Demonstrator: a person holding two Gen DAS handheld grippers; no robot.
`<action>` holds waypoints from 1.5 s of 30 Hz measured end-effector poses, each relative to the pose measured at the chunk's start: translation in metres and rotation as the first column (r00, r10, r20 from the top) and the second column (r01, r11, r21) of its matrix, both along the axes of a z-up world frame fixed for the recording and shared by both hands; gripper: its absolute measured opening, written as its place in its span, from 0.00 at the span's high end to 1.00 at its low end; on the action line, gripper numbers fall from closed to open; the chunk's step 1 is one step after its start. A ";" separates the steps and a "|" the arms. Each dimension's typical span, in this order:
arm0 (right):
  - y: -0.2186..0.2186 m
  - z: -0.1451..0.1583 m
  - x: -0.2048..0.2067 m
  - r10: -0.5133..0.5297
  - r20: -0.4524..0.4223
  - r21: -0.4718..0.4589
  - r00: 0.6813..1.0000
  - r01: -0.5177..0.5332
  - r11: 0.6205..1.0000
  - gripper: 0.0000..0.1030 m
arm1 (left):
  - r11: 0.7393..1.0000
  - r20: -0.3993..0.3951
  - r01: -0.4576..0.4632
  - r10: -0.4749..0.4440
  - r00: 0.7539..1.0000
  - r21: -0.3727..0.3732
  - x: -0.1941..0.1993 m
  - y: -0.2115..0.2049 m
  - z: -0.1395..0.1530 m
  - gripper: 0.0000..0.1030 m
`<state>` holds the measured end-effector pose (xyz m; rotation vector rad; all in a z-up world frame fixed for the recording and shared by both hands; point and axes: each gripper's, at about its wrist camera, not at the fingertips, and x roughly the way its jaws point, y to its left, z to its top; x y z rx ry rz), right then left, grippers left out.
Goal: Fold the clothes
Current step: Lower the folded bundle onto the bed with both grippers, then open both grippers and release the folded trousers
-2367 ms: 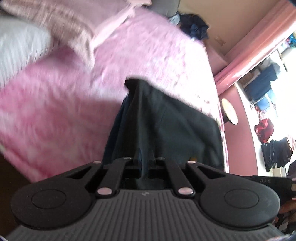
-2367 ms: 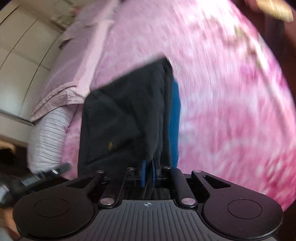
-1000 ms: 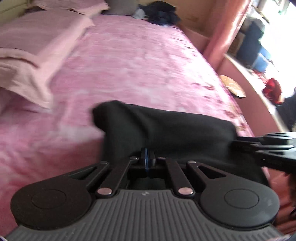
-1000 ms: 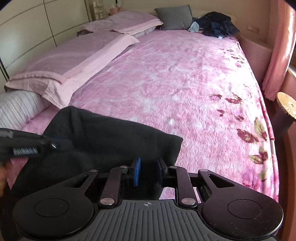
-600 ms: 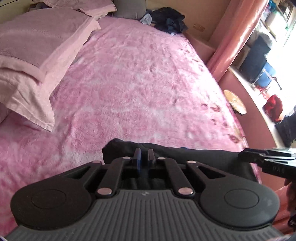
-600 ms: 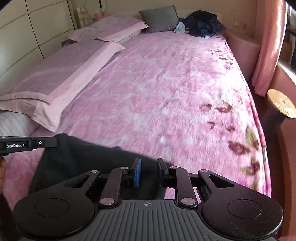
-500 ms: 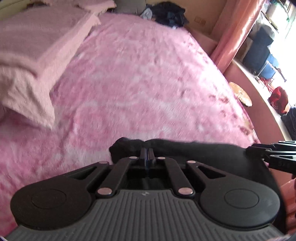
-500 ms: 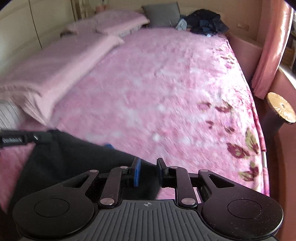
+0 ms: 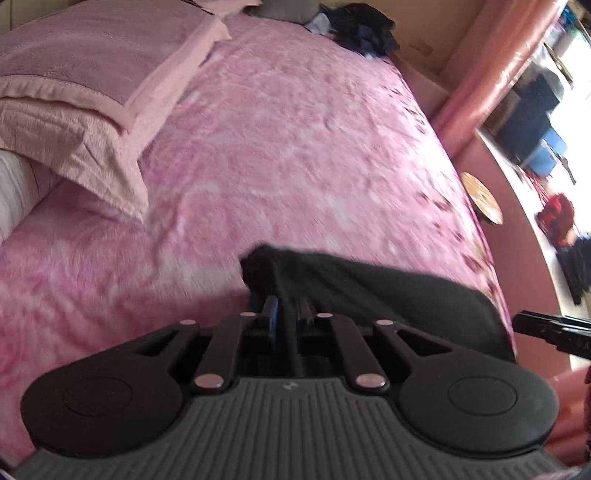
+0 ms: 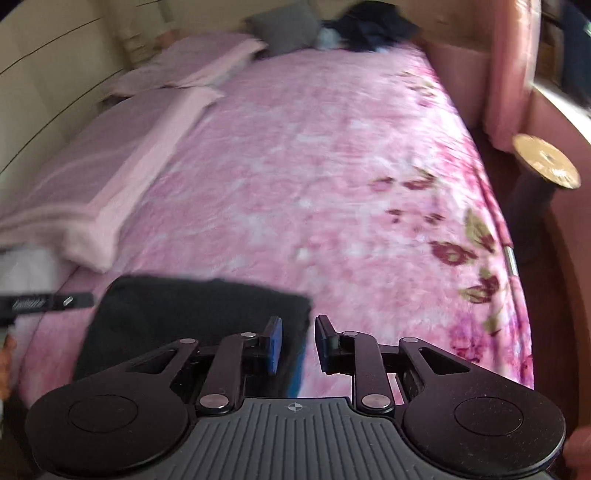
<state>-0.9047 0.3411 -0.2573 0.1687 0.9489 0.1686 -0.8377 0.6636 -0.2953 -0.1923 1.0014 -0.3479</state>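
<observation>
A black garment [image 9: 388, 299] lies folded on the near edge of the pink bed [image 9: 295, 147]. My left gripper [image 9: 290, 314] is shut on the black garment's left corner, with cloth bunched between the pads. In the right wrist view the black garment [image 10: 192, 314] lies flat in front and to the left. My right gripper [image 10: 298, 345] is open and empty at the garment's right edge, with a strip of blue lining showing under it. The left gripper's tip [image 10: 55, 301] shows at the far left.
Pink folded blankets and pillows [image 9: 74, 92] lie along the left side of the bed. A pile of dark clothes [image 10: 369, 29] and a grey cushion [image 10: 284, 31] sit at the far end. A round wooden stool [image 10: 543, 162] and pink curtain [image 10: 509, 74] stand to the right.
The garment was swung from hanging upright to lying on the bed. My right gripper opened and let go of it. My left gripper stays shut on the corner.
</observation>
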 end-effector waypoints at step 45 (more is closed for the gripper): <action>0.000 0.063 -0.207 0.218 -0.163 -0.040 0.962 -0.228 0.973 0.37 | 0.951 -0.020 -0.143 0.154 0.988 0.273 -0.287 -0.134 0.136 0.74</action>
